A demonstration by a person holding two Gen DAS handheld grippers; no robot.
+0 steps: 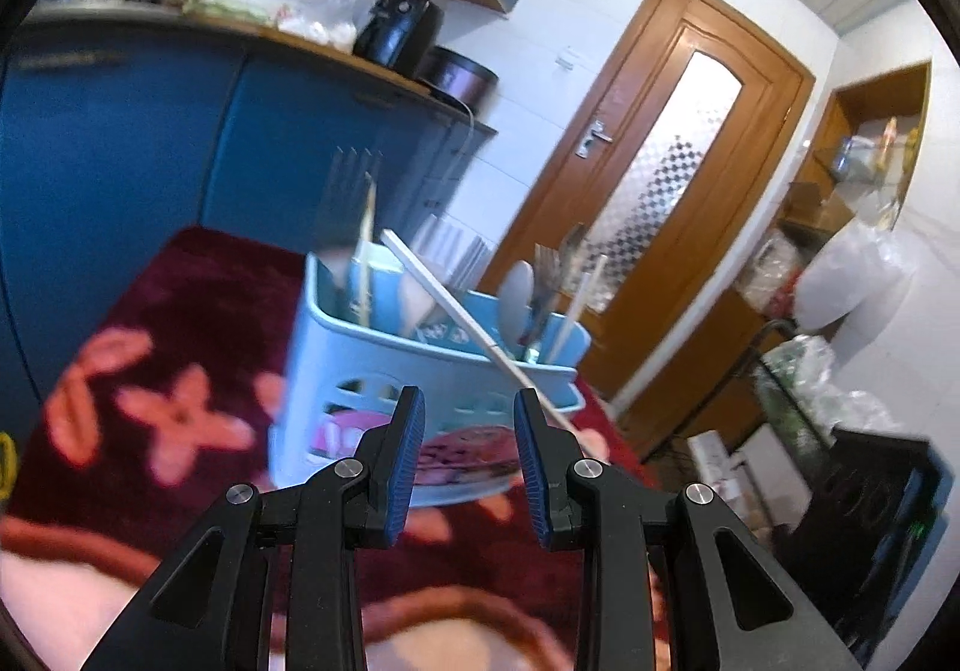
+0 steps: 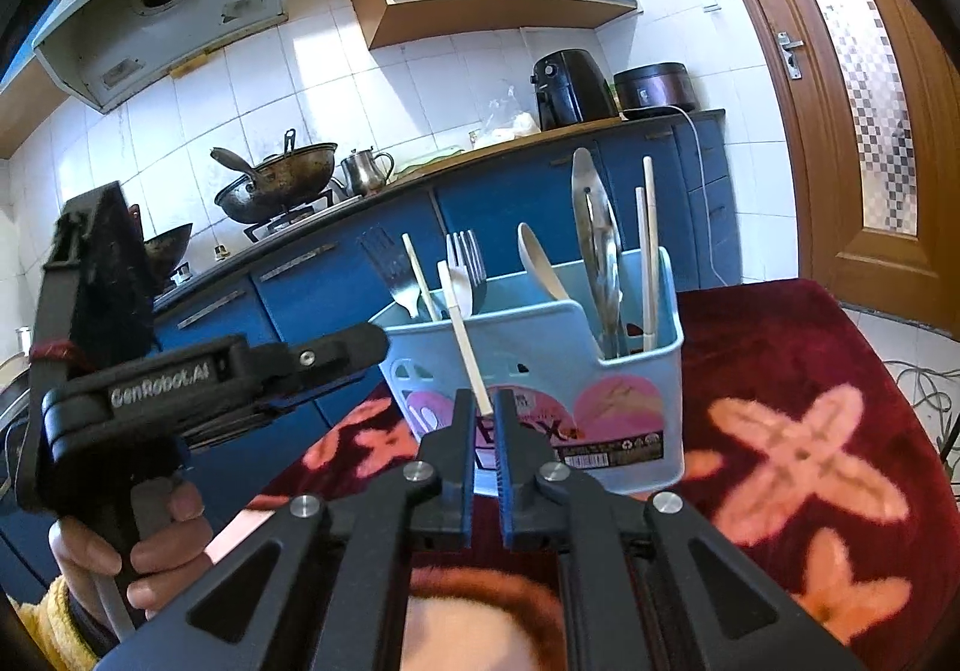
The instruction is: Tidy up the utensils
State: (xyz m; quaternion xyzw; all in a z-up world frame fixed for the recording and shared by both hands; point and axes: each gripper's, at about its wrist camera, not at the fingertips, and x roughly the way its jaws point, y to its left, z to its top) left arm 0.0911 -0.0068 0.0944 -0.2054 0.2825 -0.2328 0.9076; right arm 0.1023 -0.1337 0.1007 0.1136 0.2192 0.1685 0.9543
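A light blue plastic utensil caddy (image 2: pixel 540 347) stands on the dark red flowered cloth (image 2: pixel 810 431). It holds forks (image 2: pixel 390 275), a white spoon (image 2: pixel 540 263), steel tongs (image 2: pixel 594 227) and white chopsticks (image 2: pixel 647 251). My right gripper (image 2: pixel 485 407) is shut on the lower end of a white chopstick (image 2: pixel 459 323) that slants up over the caddy's front. My left gripper (image 1: pixel 471 413) is open and empty, close to the caddy (image 1: pixel 384 359); the slanting chopstick (image 1: pixel 474 323) passes by its right finger. The left gripper's body also shows in the right wrist view (image 2: pixel 198 377).
Blue kitchen cabinets (image 2: pixel 336 275) with a counter stand behind the table, bearing a wok (image 2: pixel 282 179), kettle (image 2: pixel 366 170), air fryer (image 2: pixel 570 86) and cooker. A wooden door (image 1: pixel 660 161) is to the right. Bags and boxes (image 1: pixel 840 371) crowd the floor beside the table.
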